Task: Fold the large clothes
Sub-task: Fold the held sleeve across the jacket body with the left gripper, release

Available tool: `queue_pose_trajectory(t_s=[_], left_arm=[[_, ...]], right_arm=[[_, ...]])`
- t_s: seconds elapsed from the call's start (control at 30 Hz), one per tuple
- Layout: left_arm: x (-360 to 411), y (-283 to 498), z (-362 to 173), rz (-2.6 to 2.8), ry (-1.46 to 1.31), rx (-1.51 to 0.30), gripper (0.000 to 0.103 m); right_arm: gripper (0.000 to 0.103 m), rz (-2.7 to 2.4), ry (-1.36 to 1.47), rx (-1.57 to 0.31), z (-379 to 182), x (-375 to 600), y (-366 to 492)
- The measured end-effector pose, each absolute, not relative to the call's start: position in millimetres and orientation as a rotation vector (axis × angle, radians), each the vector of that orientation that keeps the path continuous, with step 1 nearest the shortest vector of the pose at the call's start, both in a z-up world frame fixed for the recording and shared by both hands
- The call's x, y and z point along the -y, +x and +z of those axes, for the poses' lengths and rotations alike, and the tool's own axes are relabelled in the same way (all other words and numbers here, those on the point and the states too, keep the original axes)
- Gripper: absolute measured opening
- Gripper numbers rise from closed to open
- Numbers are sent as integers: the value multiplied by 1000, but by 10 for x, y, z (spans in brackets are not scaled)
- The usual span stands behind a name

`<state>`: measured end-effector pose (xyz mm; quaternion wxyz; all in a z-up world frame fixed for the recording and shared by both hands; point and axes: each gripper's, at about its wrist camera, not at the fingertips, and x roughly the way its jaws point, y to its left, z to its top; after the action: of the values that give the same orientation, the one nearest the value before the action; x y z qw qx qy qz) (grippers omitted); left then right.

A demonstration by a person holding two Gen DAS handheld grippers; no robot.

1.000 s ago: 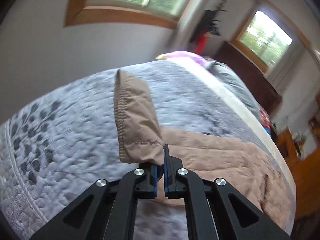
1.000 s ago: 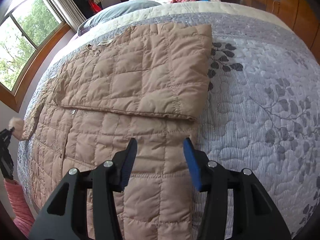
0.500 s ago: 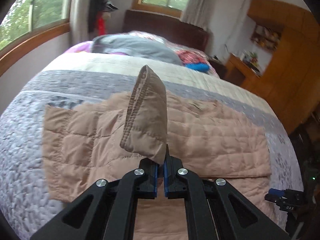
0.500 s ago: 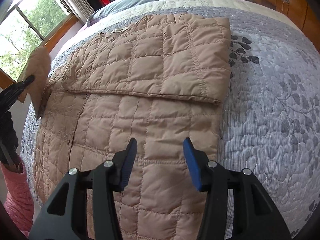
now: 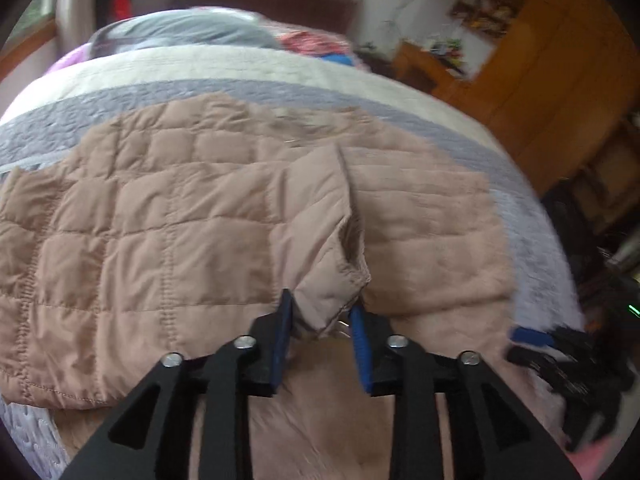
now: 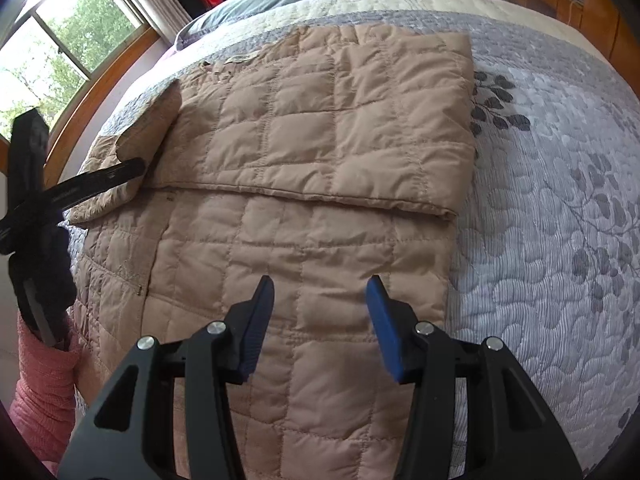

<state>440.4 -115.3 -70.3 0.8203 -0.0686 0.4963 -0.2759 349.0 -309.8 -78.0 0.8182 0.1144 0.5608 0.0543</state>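
Jacket (image 6: pixel 320 208), tan quilted, lies flat on the grey leaf-print bedspread (image 6: pixel 560 200), long axis running 12 to 6 o'clock in the right wrist view, collar end toward the pillows (image 6: pixel 264 0) at 12, hem toward 6, one sleeve (image 6: pixel 340 120) folded crosswise over the chest. Left gripper (image 5: pixel 322 316), at 9 o'clock in the right wrist view, has its jaws opening with the other sleeve's cuff (image 5: pixel 332 296) loose between the blue pads, the sleeve draped over the jacket body. Right gripper (image 6: pixel 320 292) hovers released over the lower body panel, nothing between its fingers; a pink sleeve (image 6: pixel 44 380) shows at 8 o'clock.
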Motion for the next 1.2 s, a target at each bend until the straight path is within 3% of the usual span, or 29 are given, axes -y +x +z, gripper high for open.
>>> queue_pose_trajectory(t_s=[0.23, 0.47, 0.63, 0.73, 0.8, 0.83, 1.2], left_arm=[[343, 4314, -410, -409, -149, -1007, 37], [13, 4609, -995, -200, -74, -1159, 35], [32, 4585, -1109, -196, -73, -1139, 35], [70, 4593, -1113, -190, -63, -1138, 35], [90, 4629, -1106, -187, -60, -1139, 35], [87, 4618, -1076, -187, -63, -1138, 35], [198, 4503, -369, -249, -88, -946, 35]], right_arm=[[48, 217, 227, -1184, -596, 2711, 3814], [48, 350, 261, -1234, -580, 2175, 4423], [48, 370, 285, -1304, -831, 1919, 4792], [35, 402, 320, -1326, -978, 1837, 4906], [12, 414, 319, -1326, -1019, 1781, 4945], [8, 425, 321, -1322, -1022, 1758, 4959], [4, 326, 185, -991, 194, 2275, 4587]])
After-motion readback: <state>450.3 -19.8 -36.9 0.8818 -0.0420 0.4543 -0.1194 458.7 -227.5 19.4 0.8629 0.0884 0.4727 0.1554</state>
